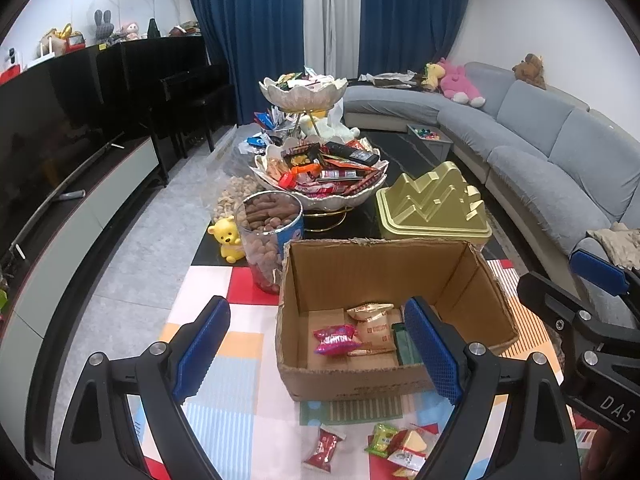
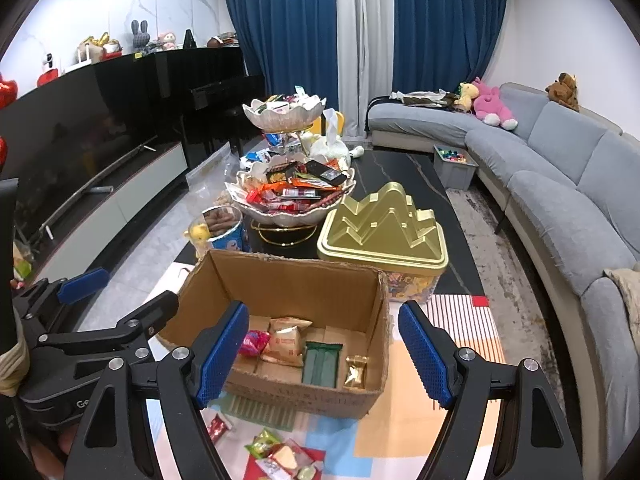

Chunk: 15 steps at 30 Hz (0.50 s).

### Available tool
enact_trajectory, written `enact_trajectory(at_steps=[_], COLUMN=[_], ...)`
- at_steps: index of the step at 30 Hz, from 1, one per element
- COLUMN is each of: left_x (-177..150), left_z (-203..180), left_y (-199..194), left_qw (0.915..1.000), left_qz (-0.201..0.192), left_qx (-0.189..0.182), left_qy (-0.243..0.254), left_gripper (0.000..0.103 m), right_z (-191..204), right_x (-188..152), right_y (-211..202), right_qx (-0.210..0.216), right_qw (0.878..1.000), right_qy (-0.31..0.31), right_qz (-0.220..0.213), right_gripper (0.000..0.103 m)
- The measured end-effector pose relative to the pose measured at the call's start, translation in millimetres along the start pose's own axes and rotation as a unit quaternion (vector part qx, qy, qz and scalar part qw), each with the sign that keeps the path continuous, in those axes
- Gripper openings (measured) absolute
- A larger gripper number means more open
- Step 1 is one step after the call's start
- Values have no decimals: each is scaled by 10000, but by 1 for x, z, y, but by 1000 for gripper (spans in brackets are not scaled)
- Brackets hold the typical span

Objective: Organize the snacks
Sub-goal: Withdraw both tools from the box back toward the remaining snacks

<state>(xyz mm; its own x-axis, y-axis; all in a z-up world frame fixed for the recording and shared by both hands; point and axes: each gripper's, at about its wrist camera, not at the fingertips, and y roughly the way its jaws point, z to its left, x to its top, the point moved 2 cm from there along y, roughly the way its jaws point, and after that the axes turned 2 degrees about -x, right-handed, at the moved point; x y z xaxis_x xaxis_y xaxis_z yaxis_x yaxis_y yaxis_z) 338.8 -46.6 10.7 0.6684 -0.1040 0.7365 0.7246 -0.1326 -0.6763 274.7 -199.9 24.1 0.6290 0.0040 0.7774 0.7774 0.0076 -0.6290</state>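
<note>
So far five snacks lie in the cardboard box (image 2: 280,344); several loose packets (image 1: 384,440) wait on the table (image 1: 224,412), both grippers' fingers (image 1: 200,340) wide apart, empty

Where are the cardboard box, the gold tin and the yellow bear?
cardboard box (image 2: 280,276): right wrist view, inner back wall.
gold tin (image 2: 384,216): right wrist view, ridged lid.
yellow bear (image 1: 227,236): left wrist view, its head.
</note>
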Motion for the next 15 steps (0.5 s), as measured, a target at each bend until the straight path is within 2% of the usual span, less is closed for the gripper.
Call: enact_trajectory(at_steps=[15], left_x=[-21], left_z=[-5], left_y=[-26], left_qw=[9999], left_qz=[-20], left_qx=[-29], left_qy=[103], left_gripper=[89], right_z=[2], right_x=[-20], right_y=[-23], right_qx=[-27], right_qw=[10000], right_qy=[-30], right_qz=[5], right_gripper=[78])
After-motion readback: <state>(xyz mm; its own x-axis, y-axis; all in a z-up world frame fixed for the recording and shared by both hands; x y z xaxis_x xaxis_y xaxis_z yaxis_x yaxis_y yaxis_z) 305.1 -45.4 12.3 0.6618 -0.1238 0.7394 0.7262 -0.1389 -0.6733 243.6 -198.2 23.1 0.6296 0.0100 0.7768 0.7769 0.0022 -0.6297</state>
